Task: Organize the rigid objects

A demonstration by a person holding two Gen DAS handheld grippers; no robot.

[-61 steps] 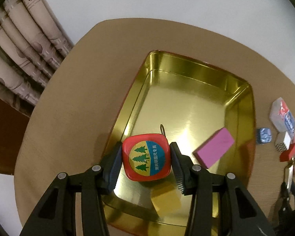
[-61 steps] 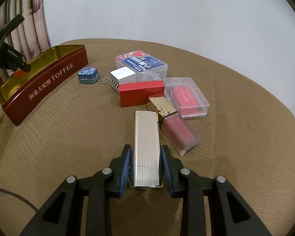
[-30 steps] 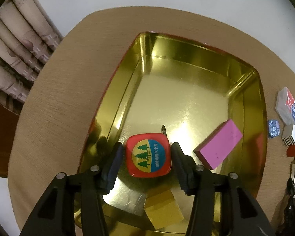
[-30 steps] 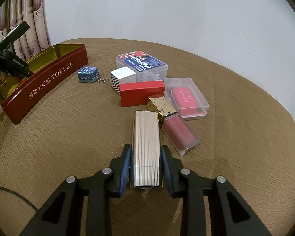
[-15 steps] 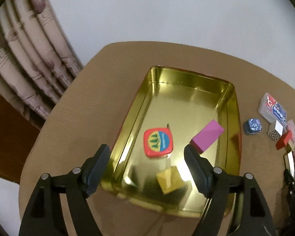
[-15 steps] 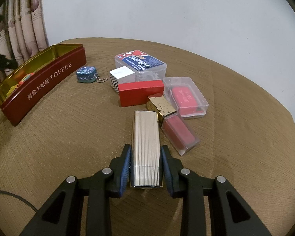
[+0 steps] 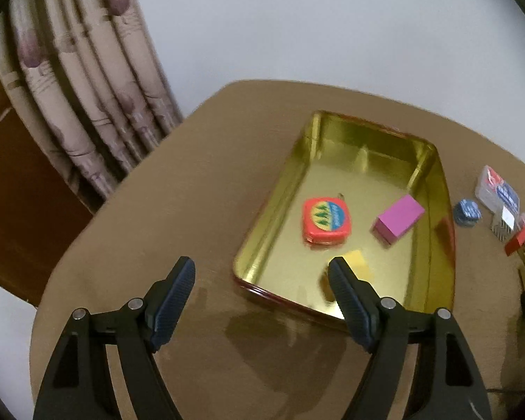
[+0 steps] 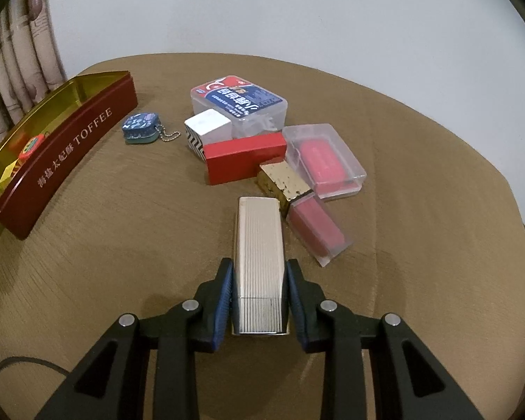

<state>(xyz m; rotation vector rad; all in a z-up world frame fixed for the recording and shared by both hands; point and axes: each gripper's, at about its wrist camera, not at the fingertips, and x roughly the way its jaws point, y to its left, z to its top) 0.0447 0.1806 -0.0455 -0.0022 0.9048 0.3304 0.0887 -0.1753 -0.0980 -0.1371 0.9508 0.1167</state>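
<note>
My left gripper (image 7: 261,280) hangs with fingers spread above the worktop (image 7: 178,210), near the toffee tin (image 7: 434,189) holding the red tape measure (image 7: 326,222). My right gripper (image 8: 259,288) pinches the ribbed silver case (image 8: 259,259).

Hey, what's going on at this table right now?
Someone is sorting small items into a gold toffee tin. The left gripper is open and empty, hanging over the table near the tin, which holds a red tape measure, a pink block and a yellow block. The right gripper is shut on a silver ribbed case. Several boxes and a blue keychain tin wait on the table.
</note>
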